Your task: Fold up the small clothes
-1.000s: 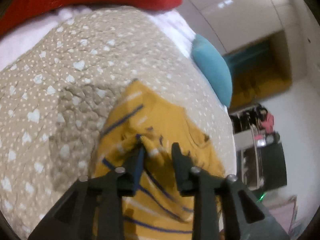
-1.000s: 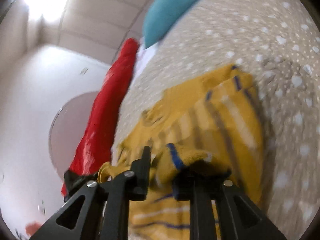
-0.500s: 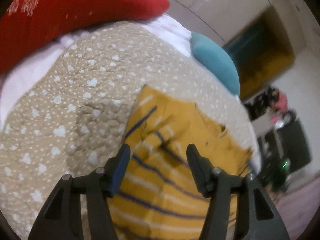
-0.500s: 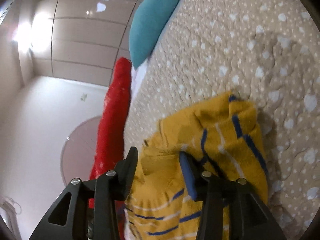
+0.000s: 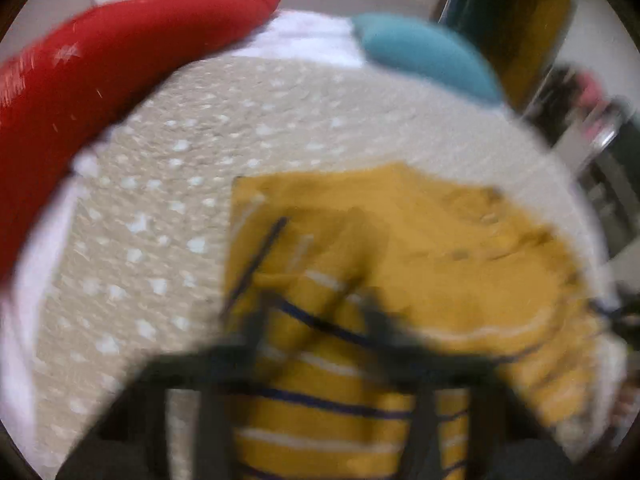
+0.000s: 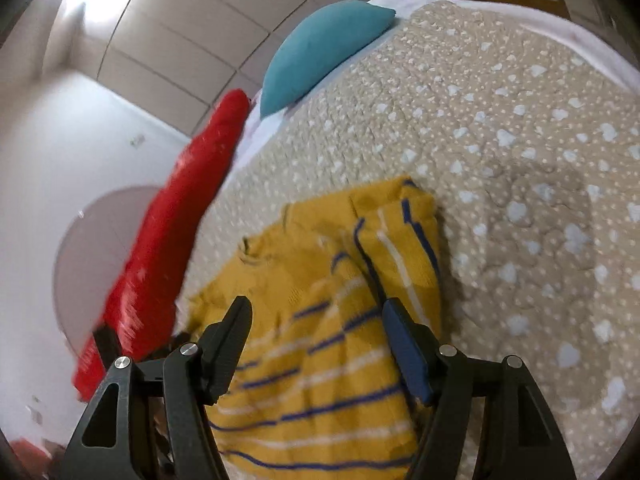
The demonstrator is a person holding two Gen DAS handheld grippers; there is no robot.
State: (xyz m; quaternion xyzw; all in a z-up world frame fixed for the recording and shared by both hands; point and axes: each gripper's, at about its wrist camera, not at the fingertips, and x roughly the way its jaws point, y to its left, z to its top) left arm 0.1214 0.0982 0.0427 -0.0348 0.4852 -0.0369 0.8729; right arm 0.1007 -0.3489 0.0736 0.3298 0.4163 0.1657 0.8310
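A small yellow shirt (image 5: 432, 248) with blue and white stripes lies partly folded on the beige spotted quilt (image 5: 168, 208). In the badly blurred left wrist view, my left gripper (image 5: 314, 308) hovers over the shirt's striped part. Its jaws show apart and are closing, with striped cloth seen between them but no pinch visible. In the right wrist view the shirt (image 6: 304, 256) lies below my right gripper (image 6: 318, 308). Those jaws are wide and still opening, above the cloth and holding nothing.
A long red pillow (image 5: 100, 76) and a teal pillow (image 5: 428, 56) lie along the far edge of the bed. The red pillow (image 6: 176, 224) runs left of the shirt in the right wrist view, with the teal pillow (image 6: 320, 52) behind. Dark furniture (image 5: 600, 160) stands beyond the bed.
Both grippers let go of the yellow folds they pinched a second ago and spread their jaws. The left view has rolled and blurred. The right gripper drew back and up from the shirt.
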